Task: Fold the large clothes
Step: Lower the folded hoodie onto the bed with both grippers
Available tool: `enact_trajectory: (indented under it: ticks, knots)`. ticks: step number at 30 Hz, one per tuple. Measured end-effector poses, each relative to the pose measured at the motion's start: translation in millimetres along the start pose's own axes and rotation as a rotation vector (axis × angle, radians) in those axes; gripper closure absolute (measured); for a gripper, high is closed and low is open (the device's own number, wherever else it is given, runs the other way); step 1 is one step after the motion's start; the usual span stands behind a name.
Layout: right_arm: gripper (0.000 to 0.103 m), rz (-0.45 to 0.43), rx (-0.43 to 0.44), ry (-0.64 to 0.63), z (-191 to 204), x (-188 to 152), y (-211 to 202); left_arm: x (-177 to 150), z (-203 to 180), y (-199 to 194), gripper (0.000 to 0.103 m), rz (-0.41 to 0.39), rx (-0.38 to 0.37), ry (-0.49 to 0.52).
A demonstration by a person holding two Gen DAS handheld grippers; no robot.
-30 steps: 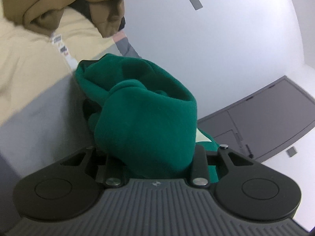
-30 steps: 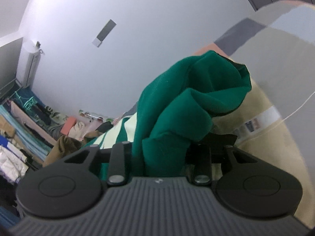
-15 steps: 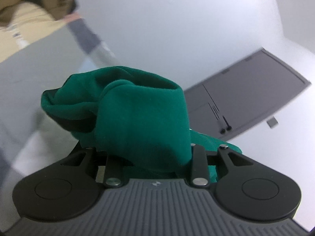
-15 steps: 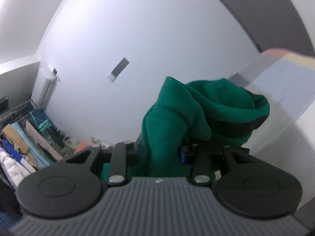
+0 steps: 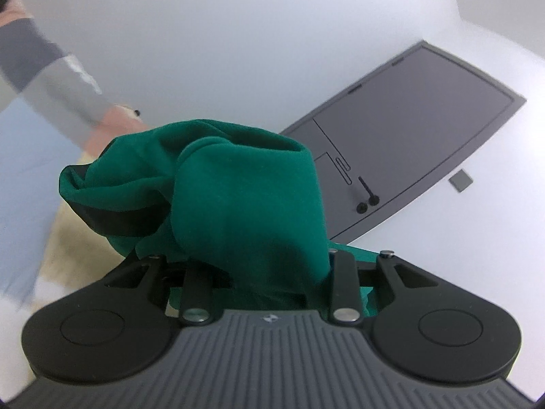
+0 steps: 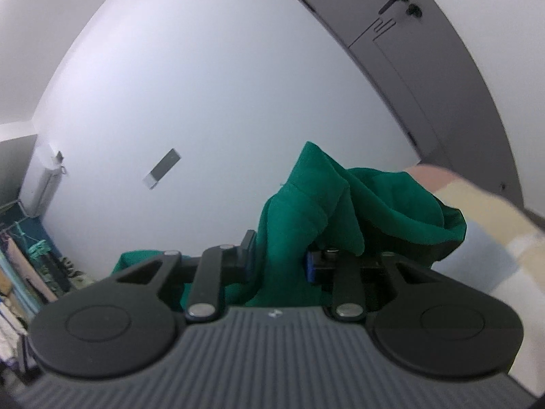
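Two grippers held one green garment aloft, bunched and unfolded, so nearly all the folding appeared to remain. The left gripper pinched a thick wad of cloth that hid its fingertips. The right gripper, jaws just closing, squeezed a fold between its blue pads. Only the right view showed the clothes rack; the left showed the grey door whole.

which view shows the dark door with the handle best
The left wrist view: the dark door lies nearly whole beside the green garment, its handle plain to see. In the right wrist view the door curves along the upper right edge, cut off by the frame, with the handle near the top.
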State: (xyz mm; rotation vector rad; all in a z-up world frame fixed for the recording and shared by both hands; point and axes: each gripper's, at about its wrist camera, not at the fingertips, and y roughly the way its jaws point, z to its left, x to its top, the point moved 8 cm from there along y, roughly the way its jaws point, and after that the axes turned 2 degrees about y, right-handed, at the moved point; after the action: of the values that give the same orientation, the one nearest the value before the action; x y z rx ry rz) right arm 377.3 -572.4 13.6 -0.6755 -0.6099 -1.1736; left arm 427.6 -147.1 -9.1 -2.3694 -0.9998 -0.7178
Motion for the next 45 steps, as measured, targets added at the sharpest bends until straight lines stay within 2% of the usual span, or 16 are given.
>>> enact_trajectory:
  ticks: [4,6,9,14,18,21,24,26,28,30,34,36,40,45]
  knots:
    - [0.073,0.004,-0.032,-0.016,-34.3,-11.9,20.0,-8.6,21.3,47.4,0.066,0.030,0.020,0.077]
    - [0.073,0.025,-0.052,-0.025,-54.4,-29.9,25.5,-19.1,37.1,62.7,0.066,0.049,0.030,0.123]
    - [0.073,0.061,-0.059,-0.078,-73.1,-66.3,27.2,-36.3,60.6,74.4,0.066,0.067,-0.009,0.217]
    - [0.073,0.045,-0.024,-0.075,-84.0,-106.1,11.6,-61.3,94.8,69.6,0.066,0.056,-0.019,0.200]
    - [0.073,0.052,-0.029,-0.001,-104.1,-127.3,-0.8,-76.7,123.0,63.9,0.066,0.073,0.015,0.232]
    - [0.072,0.054,-0.046,0.016,-111.0,-137.9,-4.4,-83.1,126.7,64.7,0.065,0.087,0.037,0.237]
    - [0.069,0.066,-0.071,0.021,-108.0,-138.0,-2.2,-87.3,120.0,56.2,0.062,0.112,0.077,0.250]
    - [0.066,0.081,-0.096,0.043,-103.7,-133.7,1.3,-94.9,111.2,46.8,0.040,0.145,0.115,0.272]
    - [0.062,0.104,-0.146,0.072,-104.3,-135.8,-3.6,-100.1,110.5,40.8,0.033,0.190,0.185,0.301]
    - [0.061,0.120,-0.189,0.099,-105.3,-138.8,-17.0,-103.7,108.3,31.4,0.033,0.218,0.250,0.328]
    - [0.061,0.142,-0.262,0.093,-91.7,-142.2,-45.0,-102.4,87.9,-0.1,0.033,0.207,0.289,0.370]
    - [0.061,0.141,-0.280,0.077,-81.5,-142.0,-63.8,-99.3,71.0,-15.9,0.033,0.194,0.282,0.401]
    - [0.061,0.122,-0.274,0.022,-51.2,-131.8,-95.4,-93.3,30.4,-50.9,0.033,0.158,0.273,0.472]
    - [0.061,0.069,-0.215,-0.070,3.0,-110.2,-139.6,-92.5,-34.4,-111.9,0.033,0.118,0.258,0.547]
